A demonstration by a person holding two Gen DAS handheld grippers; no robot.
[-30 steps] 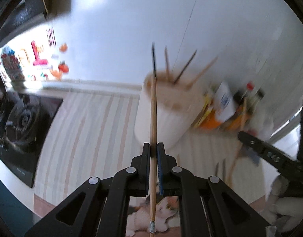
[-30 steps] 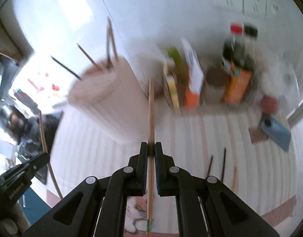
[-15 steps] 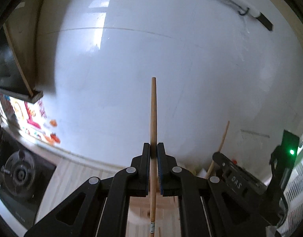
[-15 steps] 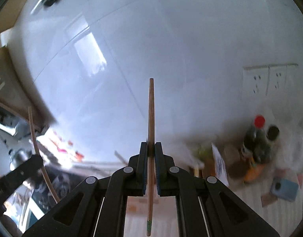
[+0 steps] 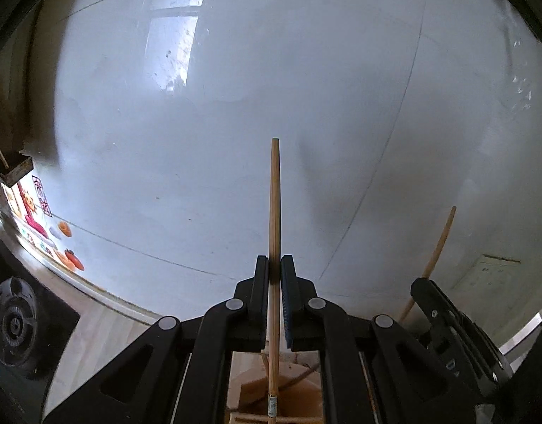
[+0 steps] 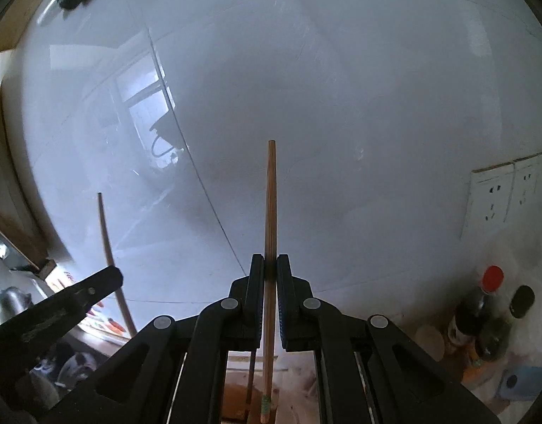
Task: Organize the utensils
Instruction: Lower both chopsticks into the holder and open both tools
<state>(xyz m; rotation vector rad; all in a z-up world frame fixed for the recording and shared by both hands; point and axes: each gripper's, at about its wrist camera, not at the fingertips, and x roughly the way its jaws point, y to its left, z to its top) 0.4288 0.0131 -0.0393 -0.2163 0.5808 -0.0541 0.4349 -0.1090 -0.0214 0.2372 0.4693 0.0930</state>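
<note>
Glossy white tiled wall point(image 5: 235, 123) across nearly all of both wrist views, with thin grout lines and a window's reflection. Low at the left of the left wrist view, black gas stove burner point(image 5: 13, 321) on a pale striped counter point(image 5: 94, 332), coloured stickers point(image 5: 41, 219) along the wall's foot. At the right of the right wrist view, white double wall socket point(image 6: 507, 190), and below it dark sauce bottles point(image 6: 483, 307), one red-capped, one black-capped, beside a blue object too blurred to name.

Left gripper point(image 5: 275, 265), black and two-fingered, clenched on a pale wooden chopstick point(image 5: 274, 212): stick pinched between the inner faces of the fingers, running straight up the middle of the view, its tip well above the fingertips against the wall, its lower end with a small band passing back under the frame. Below, between the arms, a brownish wooden container rim point(image 5: 299, 388) with more sticks lying in it, partly hidden.

Right gripper point(image 6: 270, 263), same build, clamped on a darker brown wooden chopstick point(image 6: 271, 205) held the same way, upright along the centre line, green-marked end low behind the fingers.

Each gripper visible in the other's view: right one at the lower right of the left view with its stick curving upward, left one at the lower left of the right view likewise.
</note>
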